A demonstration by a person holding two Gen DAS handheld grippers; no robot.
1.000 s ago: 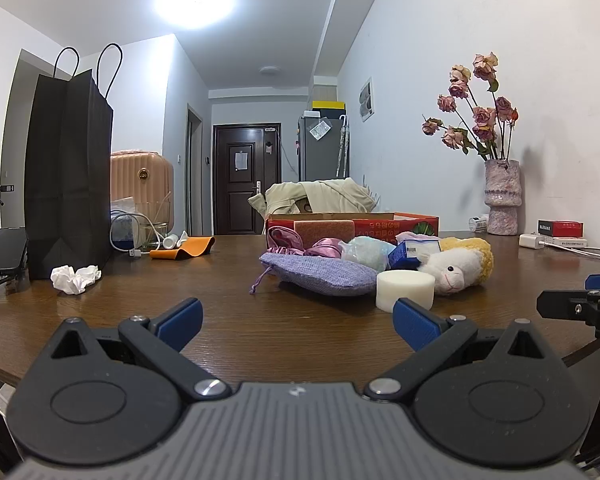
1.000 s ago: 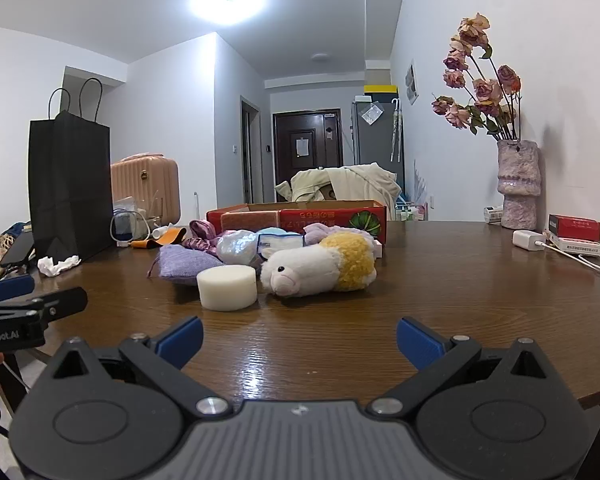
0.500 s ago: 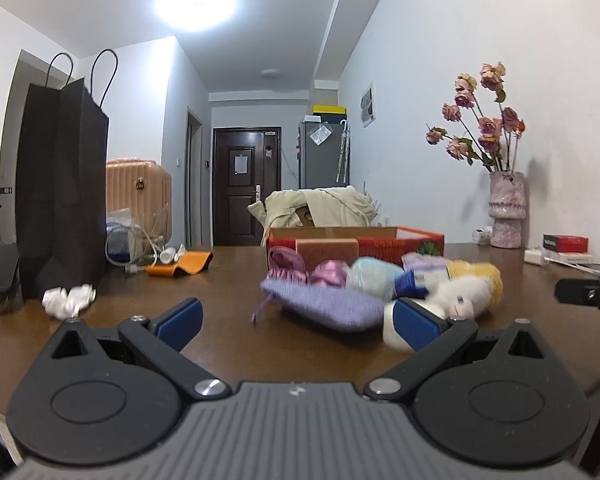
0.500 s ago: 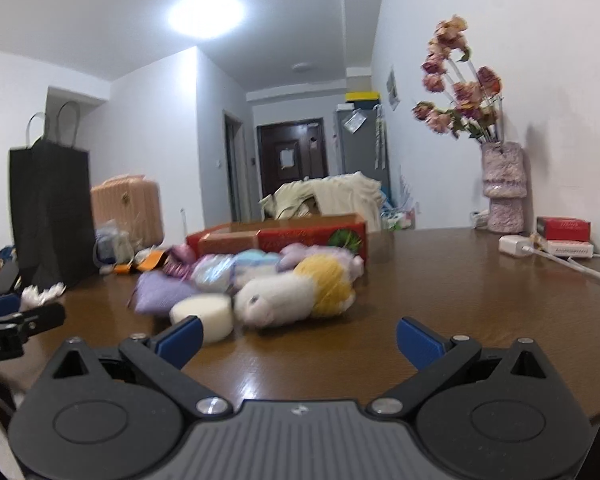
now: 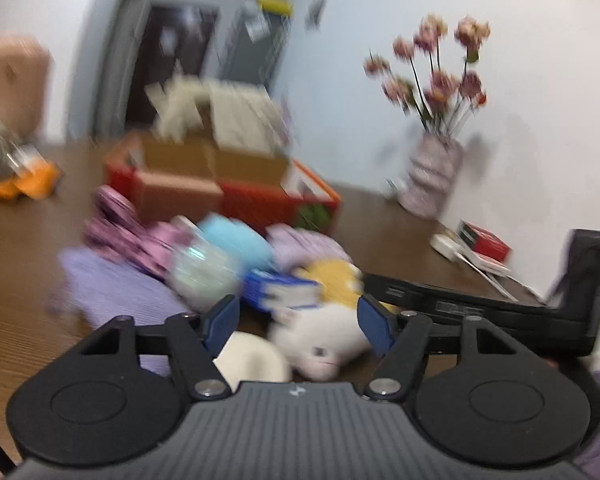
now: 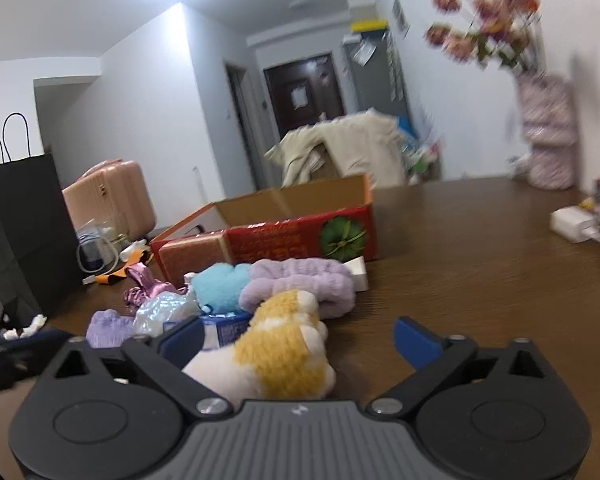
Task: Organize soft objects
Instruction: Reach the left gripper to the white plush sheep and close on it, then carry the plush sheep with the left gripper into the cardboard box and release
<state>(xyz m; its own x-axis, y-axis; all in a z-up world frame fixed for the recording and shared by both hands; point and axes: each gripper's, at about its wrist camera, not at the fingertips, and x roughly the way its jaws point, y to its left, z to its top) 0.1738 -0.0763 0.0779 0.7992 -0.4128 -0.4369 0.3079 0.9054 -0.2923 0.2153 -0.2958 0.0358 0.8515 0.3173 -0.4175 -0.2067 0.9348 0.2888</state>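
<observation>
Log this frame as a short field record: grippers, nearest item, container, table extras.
left gripper: open, holding nothing
right gripper: open, holding nothing
nearest item: white-and-yellow plush sheep toy, between the right fingers, ungrasped
pile: blue fluffy ball, lilac fuzzy headband
container: open red cardboard box, behind pile
extras: pink vase of flowers

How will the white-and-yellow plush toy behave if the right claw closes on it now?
The plush toy looks fluffy, so it will probably squash rather than resist. Seemingly light, it may flop from the open right claw if pinched at one end. It touches the tissue pack, which may shift.
</observation>
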